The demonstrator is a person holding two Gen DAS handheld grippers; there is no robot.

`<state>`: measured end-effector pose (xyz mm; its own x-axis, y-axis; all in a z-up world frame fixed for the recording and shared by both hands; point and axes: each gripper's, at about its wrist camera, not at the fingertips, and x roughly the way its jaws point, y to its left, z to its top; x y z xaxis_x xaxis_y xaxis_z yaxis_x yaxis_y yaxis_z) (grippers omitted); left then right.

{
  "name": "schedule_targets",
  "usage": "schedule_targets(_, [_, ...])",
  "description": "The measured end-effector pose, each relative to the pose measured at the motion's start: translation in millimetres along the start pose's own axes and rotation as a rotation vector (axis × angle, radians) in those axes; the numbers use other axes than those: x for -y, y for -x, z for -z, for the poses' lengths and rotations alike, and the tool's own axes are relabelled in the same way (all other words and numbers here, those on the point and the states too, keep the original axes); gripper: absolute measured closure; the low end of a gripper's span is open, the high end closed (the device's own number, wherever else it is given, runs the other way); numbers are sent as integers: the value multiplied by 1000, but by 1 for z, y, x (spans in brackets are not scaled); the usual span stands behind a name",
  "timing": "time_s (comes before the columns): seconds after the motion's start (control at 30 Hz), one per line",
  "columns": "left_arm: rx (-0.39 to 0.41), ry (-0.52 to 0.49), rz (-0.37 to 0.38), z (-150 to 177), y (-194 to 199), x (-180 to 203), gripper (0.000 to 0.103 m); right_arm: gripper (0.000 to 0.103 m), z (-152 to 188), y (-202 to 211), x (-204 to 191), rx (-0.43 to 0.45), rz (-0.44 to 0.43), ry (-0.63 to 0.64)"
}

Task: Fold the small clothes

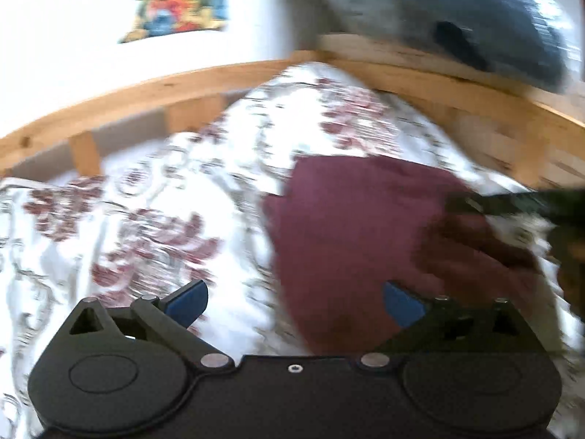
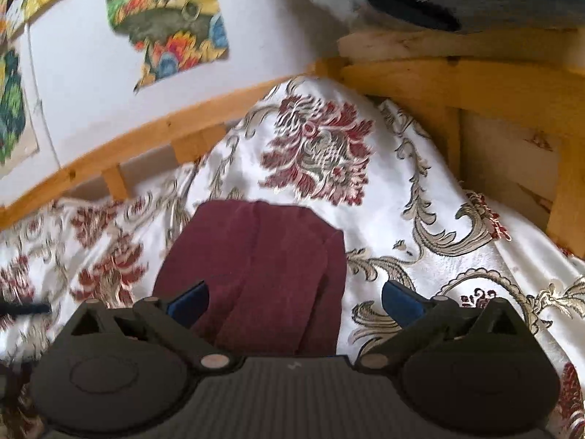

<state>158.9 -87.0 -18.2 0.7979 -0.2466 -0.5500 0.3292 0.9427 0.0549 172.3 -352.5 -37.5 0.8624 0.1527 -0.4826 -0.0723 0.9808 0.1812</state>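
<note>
Folded maroon garment (image 2: pixel 256 263) lies on floral bedspread (image 2: pixel 402 197).

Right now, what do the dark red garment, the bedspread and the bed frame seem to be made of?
Garment: soft matte knit or jersey, probably cotton; it lies limp with soft folds and no shine. Bedspread: glossy woven fabric, satin or brocade by its sheen and raised floral pattern. Bed frame: pale wood, likely pine, showing grain and knots.

The maroon garment (image 2: pixel 256 256) is soft matt cloth. The bedspread (image 2: pixel 420 197) is glossy embroidered fabric. The bed frame (image 2: pixel 457 84) is bare wood. Each hand-held gripper (image 2: pixel 295 301) looks like matt black plastic.
</note>
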Motion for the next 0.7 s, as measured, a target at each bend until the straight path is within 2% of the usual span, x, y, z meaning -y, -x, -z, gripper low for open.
schedule_targets(0.17, [-24, 29, -157, -25, -41, -19, 1, 0, 6, -5, -3, -37, 35, 46])
schedule_targets(0.37, [-70, 73, -207, -46, -93, -35, 2, 0, 15, -11, -4, -93, 75, 97])
schedule_targets(0.47, [-71, 61, -171, -53, -112, -33, 2, 0, 17, -12, -3, -96, 71, 87])
schedule_targets(0.6, [-92, 52, -63, -57, -130, -25, 3, 0, 19, -13, 0, -103, 63, 77])
schedule_targets(0.7, [-114, 13, -63, -60, -143, -15, 5, 0, 19, -14, 2, -105, 54, 66])
